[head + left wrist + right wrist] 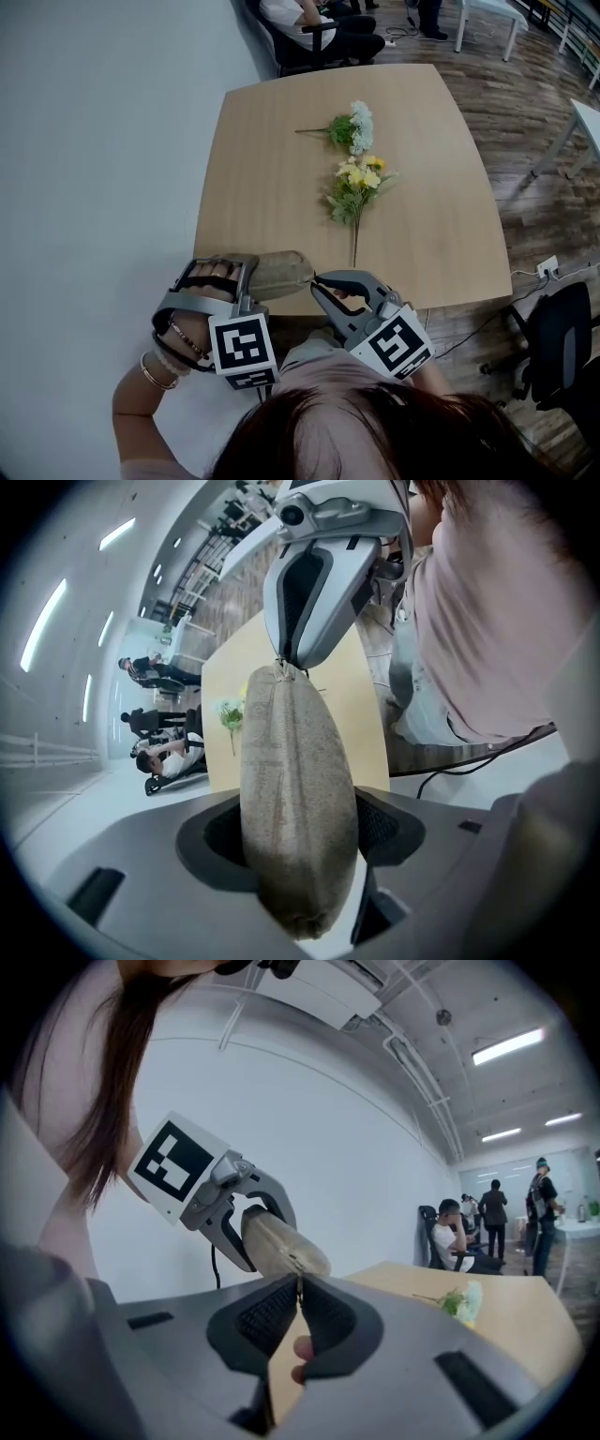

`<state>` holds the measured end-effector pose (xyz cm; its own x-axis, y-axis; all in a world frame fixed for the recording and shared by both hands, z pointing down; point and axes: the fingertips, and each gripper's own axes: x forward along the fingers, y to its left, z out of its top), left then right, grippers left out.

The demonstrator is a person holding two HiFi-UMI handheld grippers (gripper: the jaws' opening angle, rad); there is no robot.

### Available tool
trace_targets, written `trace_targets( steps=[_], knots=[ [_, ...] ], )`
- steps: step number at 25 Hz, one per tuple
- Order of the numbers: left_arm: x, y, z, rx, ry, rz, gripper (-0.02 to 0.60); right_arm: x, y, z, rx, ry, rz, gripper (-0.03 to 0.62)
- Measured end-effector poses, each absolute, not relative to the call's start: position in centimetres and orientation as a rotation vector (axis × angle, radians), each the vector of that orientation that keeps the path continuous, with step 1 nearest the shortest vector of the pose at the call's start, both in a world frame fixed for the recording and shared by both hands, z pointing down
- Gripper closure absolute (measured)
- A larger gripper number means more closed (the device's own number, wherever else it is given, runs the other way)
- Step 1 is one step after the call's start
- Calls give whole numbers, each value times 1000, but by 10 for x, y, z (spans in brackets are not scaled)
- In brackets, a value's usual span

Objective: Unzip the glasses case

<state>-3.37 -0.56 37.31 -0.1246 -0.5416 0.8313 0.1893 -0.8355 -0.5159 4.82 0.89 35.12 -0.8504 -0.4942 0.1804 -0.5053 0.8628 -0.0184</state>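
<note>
Pinching the pull: the right gripper (299,1288) has its jaws pressed together on the small zipper pull (280,665) at the narrow end of the glasses case (281,272).
Left gripper: the left gripper (295,841) is clamped across the body of the tan fabric case, one jaw on each long side.
Case position: it lies lengthwise between the two grippers at the near edge of the tabletop (262,169), and appears to be held up rather than resting there.
Zip: no gap shows along the seam, so the case looks fully closed.
Step in hand: probably the very start of unzipping, with both grasps made and nothing yet opened.
Next move: the pull needs drawing along the seam and around the curved end. The left gripper must hold the case firm, and the pull must stay in line with the track so that it does not slip free.
Farther out: a white flower sprig (352,127) and a yellow flower sprig (359,183) lie mid-tabletop, well apart from the case.
</note>
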Motion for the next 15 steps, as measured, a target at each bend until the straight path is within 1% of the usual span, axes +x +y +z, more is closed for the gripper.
trace_targets(
  steps=[5, 15],
  knots=[
    [-23, 1, 380, -1686, 380, -2012, 295, 63, 13, 355, 751, -2861, 54, 577],
    [-5, 23, 401, -1868, 340, -1991, 295, 79, 24, 368, 703, -2857, 34, 579]
  ],
)
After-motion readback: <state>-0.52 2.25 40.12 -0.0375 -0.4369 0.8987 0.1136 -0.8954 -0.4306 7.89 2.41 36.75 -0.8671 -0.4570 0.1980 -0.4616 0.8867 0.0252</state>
